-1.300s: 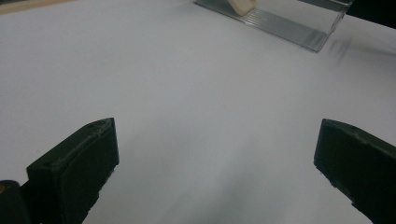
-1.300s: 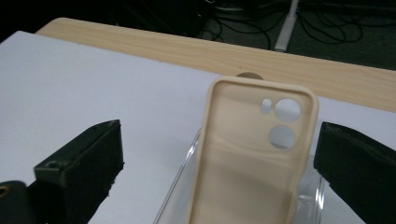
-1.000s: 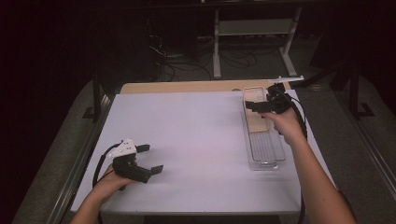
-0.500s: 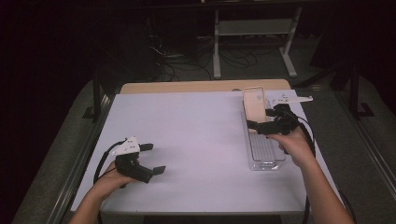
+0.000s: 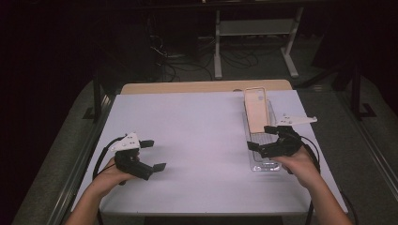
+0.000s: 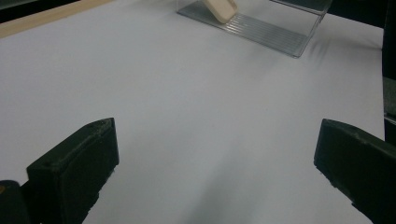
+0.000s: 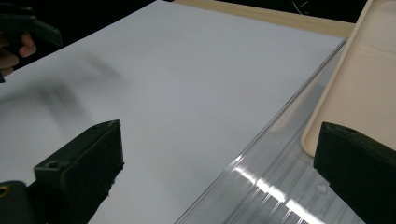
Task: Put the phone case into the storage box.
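Observation:
A long clear plastic tray (image 5: 259,161) lies on the right side of the white table (image 5: 197,131). A flat beige rounded slab (image 5: 256,110) rests in its far half, tilted up at the far end. My right gripper (image 5: 261,137) hovers open over the tray's near half with nothing between its jaws. In the right gripper view the right gripper (image 7: 219,172) spans the tray's ribbed wall (image 7: 280,186), and the beige slab (image 7: 359,79) lies just ahead. My left gripper (image 5: 153,154) stands open and empty at the near left. From the left gripper (image 6: 215,172) the tray (image 6: 266,28) and slab (image 6: 219,8) are far off.
A wooden strip (image 5: 202,86) runs along the table's far edge. Beyond it are a dark floor, cables and a metal stand (image 5: 253,28). The person's other hand (image 7: 14,51) shows at the top left of the right gripper view.
My right gripper has drawn back from the tray's far end to its near half, still open. The beige slab stays in the tray. My left gripper has hardly moved.

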Available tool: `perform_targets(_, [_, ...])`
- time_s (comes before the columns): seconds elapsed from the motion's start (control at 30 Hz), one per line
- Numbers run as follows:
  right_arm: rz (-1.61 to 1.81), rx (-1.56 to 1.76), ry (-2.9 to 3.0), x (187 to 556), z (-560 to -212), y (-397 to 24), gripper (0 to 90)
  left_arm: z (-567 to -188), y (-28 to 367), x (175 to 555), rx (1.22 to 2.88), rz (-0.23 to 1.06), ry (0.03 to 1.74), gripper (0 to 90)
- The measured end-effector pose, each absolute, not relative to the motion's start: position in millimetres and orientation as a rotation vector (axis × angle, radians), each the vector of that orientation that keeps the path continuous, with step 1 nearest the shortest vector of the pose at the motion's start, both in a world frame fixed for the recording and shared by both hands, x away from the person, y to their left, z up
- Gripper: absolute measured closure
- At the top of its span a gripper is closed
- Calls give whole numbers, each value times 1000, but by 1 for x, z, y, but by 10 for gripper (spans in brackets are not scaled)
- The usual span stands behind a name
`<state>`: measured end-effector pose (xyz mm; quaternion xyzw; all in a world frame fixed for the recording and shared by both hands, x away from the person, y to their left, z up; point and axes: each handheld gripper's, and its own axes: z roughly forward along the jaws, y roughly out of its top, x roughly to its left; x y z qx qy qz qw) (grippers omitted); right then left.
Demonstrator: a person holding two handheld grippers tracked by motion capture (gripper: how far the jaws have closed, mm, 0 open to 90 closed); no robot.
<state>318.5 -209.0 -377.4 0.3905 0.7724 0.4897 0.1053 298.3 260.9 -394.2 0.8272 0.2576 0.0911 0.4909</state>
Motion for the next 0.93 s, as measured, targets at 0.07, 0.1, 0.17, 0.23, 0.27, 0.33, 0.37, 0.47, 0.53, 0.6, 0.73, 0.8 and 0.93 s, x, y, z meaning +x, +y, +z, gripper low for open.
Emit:
perform_targets(0.07, [1451, 1142, 2281, 314, -380, -210, 10, -393, 261, 299, 2002, 222, 621, 0])
perform_targets(0.1, [1453, 1138, 2286, 311, -382, -210, 10, -393, 261, 299, 2003, 223, 619, 0])
perform_targets(0.17, [1458, 1126, 2294, 307, -385, -210, 10, -392, 260, 299, 2000, 218, 624, 0])
perform_targets(0.23, [1452, 1118, 2304, 303, -387, -211, 10, -391, 260, 299, 2007, 221, 618, 0])
perform_targets(0.27, [1451, 1120, 2307, 301, -388, -211, 10, -390, 260, 299, 2007, 221, 612, 0])
perform_targets(0.33, [1448, 1117, 2317, 298, -390, -211, 10, -390, 260, 298, 2006, 217, 616, 0])
perform_targets(0.37, [1450, 1114, 2321, 297, -391, -211, 10, -389, 260, 298, 2001, 216, 617, 0])
perform_targets(0.47, [1454, 1106, 2335, 292, -393, -210, 10, -388, 260, 298, 2003, 215, 621, 0])
perform_targets(0.53, [1464, 1105, 2340, 289, -394, -210, 10, -387, 260, 298, 2002, 214, 618, 0])
perform_targets(0.6, [1459, 1102, 2353, 287, -396, -210, 10, -387, 260, 298, 1997, 214, 618, 0])
perform_targets(0.73, [1451, 1091, 2363, 284, -400, -210, 10, -386, 261, 298, 1992, 214, 612, 0])
perform_targets(0.8, [1452, 1093, 2362, 284, -400, -210, 10, -386, 261, 298, 1996, 215, 610, 0])
perform_targets(0.93, [1452, 1091, 2362, 284, -400, -210, 10, -386, 261, 298, 1989, 215, 611, 0])
